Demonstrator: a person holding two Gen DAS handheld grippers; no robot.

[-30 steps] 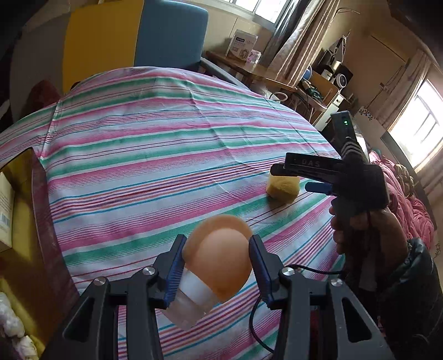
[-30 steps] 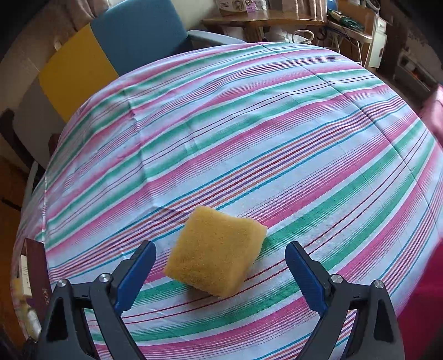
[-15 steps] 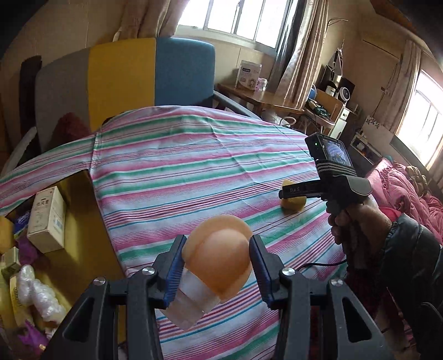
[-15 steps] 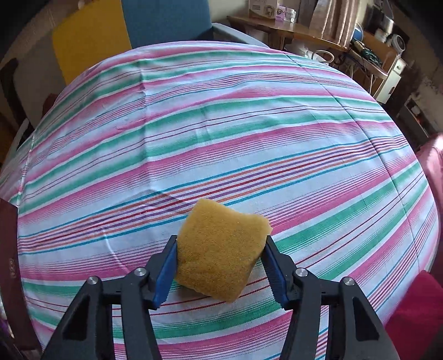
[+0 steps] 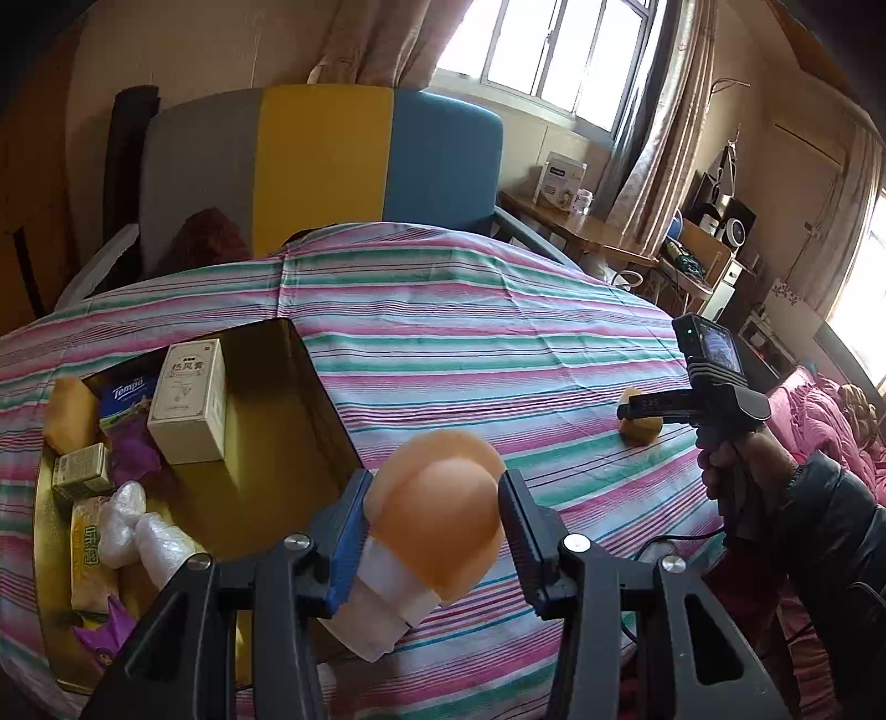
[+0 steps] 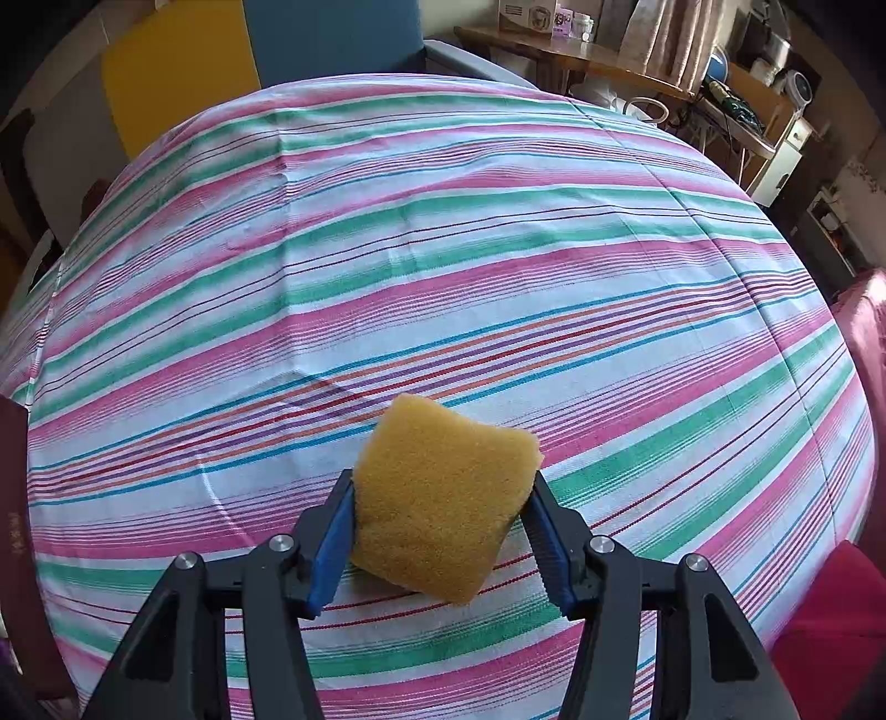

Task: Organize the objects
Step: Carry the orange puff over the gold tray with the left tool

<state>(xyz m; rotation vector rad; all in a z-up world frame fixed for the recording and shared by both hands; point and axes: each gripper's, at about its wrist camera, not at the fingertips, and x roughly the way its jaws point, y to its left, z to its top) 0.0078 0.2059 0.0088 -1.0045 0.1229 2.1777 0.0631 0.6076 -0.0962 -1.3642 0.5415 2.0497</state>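
Holding: left tool [image 5: 432, 531] clamped on orange-capped bottle [image 5: 437, 515], raised near gold box [image 5: 277, 421] for deposit. Right tool [image 6: 440, 526] clamped on yellow sponge [image 6: 443, 493], on striped bench [image 6: 443, 266], well right of box.

Black gripper frames with silver screws and blue-padded fingers [image 6: 332, 531]; bare hand [image 5: 736, 465], dark padded sleeve [image 5: 830, 526].

You get daylight from the windows [image 5: 559, 52] at upper right, blown out with glare; fisheye bends the edges, corners go dark.
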